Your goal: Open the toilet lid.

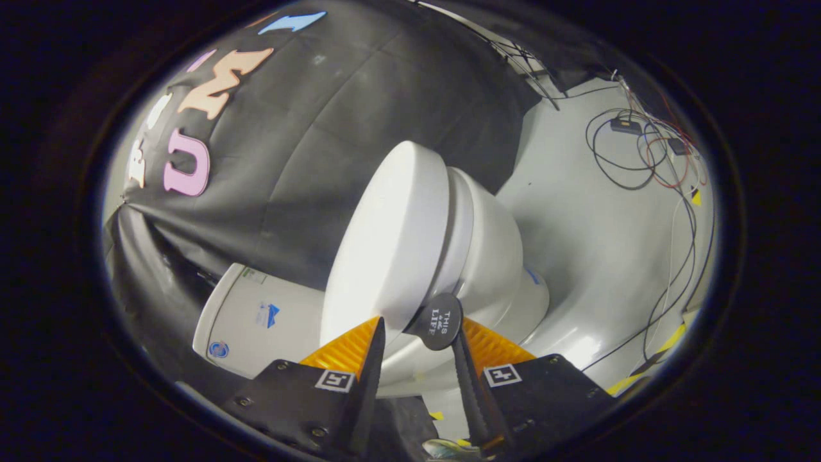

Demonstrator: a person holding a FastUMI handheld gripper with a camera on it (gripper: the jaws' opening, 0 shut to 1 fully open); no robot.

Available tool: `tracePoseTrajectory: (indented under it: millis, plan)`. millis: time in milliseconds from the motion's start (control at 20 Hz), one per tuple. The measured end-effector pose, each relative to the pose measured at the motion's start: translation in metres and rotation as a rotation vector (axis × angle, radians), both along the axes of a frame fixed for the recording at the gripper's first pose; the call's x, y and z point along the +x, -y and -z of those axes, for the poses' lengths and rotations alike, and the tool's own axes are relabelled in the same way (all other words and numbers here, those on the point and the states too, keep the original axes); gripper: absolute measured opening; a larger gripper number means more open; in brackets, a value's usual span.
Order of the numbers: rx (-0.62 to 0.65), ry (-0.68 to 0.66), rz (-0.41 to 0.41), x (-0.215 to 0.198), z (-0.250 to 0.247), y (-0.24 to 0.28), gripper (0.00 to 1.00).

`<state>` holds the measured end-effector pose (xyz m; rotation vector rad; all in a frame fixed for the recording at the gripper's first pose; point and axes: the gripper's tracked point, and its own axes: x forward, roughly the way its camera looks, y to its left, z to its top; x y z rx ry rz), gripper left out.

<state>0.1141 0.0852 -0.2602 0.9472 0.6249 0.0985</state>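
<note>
The gripper (417, 333) stands narrowly parted, its fingers straddling the front edge of the white toilet lid (385, 244), with a black round tab (437, 321) on that edge against the right finger. Beyond lies the toilet bowl (494, 263); bare grey floor (603, 256) with loose cables (641, 160) spreads right.

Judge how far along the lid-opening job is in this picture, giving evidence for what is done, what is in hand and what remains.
Done: the gripper has reached the toilet lid, at its front edge. In hand: its open fingers straddle that edge by the round black handle, one finger on each side; whether they touch it is unclear. Left: the lid lies closed on the seat, so gripping and swinging it towards the tank remain.
</note>
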Motion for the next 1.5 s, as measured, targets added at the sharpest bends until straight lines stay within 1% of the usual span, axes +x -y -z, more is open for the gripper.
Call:
tracePoseTrajectory:
  millis: [50, 100, 150, 200, 250, 300, 500, 600, 1100, 1300, 1500]
  plan:
    - [0.002, -0.036, 0.044, 0.0, 0.008, 0.017, 0.45]
    - [0.033, -0.038, 0.06, -0.019, 0.002, 0.025, 0.32]
    - [0.039, -0.026, 0.055, -0.006, 0.012, 0.019, 0.18]
    - [0.028, 0.008, 0.04, -0.005, 0.007, 0.021, 0.18]
    - [0.021, 0.01, 0.051, 0.002, 0.009, 0.018, 0.12]
    - [0.01, 0.011, 0.043, 0.004, 0.011, 0.017, 0.07]
    - [0.034, 0.041, 0.035, 0.004, -0.006, 0.011, 0.06]
    - [0.01, 0.07, 0.033, 0.007, -0.015, 0.011, 0.06]
    - [-0.168, 0.2, -0.041, 0.008, -0.072, 0.005, 0.06]
    - [-0.236, 0.263, -0.076, 0.004, -0.098, -0.005, 0.05]
    - [-0.31, 0.339, -0.122, 0.007, -0.131, -0.025, 0.06]
